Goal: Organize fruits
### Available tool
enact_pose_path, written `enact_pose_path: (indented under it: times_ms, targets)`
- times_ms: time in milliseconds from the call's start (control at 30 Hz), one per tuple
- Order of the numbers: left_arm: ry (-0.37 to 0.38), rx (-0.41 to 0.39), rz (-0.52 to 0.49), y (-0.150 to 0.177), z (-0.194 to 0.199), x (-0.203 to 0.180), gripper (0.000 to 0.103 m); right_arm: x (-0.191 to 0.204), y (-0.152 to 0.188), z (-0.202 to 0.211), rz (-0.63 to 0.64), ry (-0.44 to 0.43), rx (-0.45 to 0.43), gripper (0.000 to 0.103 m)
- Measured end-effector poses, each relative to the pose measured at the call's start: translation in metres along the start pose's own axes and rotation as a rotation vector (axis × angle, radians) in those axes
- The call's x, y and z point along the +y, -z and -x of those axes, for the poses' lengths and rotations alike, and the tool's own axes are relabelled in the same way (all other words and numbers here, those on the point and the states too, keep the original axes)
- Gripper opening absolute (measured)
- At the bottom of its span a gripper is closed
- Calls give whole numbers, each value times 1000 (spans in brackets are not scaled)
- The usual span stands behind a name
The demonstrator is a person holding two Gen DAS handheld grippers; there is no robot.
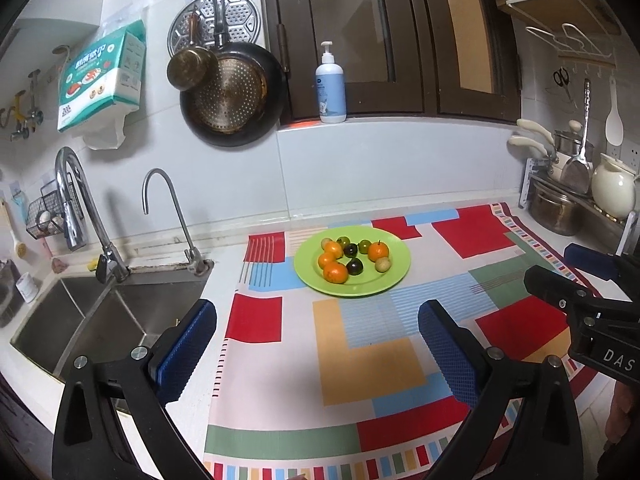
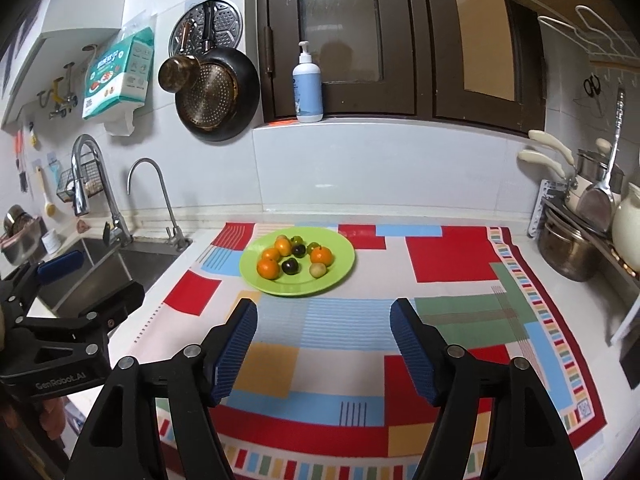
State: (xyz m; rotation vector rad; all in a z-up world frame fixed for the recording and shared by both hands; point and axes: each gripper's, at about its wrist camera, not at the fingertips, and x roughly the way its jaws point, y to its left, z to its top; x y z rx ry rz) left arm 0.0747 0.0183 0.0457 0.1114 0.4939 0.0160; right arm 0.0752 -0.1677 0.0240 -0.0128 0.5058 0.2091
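A green plate (image 1: 394, 276) (image 2: 340, 268) sits on the patterned cloth near the back wall. It holds several small fruits: oranges (image 1: 335, 272) (image 2: 267, 268), dark plums (image 1: 354, 266) (image 2: 290, 266), green fruits (image 1: 364, 246) (image 2: 312, 247) and a pale yellow-green one (image 1: 382, 264) (image 2: 318, 269). My left gripper (image 1: 318, 344) is open and empty, well short of the plate. My right gripper (image 2: 324, 344) is open and empty, in front of the plate. Each gripper shows at the edge of the other's view: the right gripper (image 1: 576, 276) in the left wrist view, the left gripper (image 2: 92, 276) in the right wrist view.
A steel sink (image 1: 92, 320) with two taps (image 1: 168, 216) lies left of the cloth (image 1: 372, 364). Pots and a cream jug (image 1: 612, 188) stand on a rack at the right. A pump bottle (image 1: 331, 84) stands on the window ledge. Pans (image 1: 228, 92) hang on the wall.
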Motion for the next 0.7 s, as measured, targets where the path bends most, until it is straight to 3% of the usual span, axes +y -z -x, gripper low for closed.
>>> enact_pose_path:
  times_ms: [700]
  targets:
    - [-17,-34,-3,1,19,-10,103,-11,6,18,0,3,-16,70]
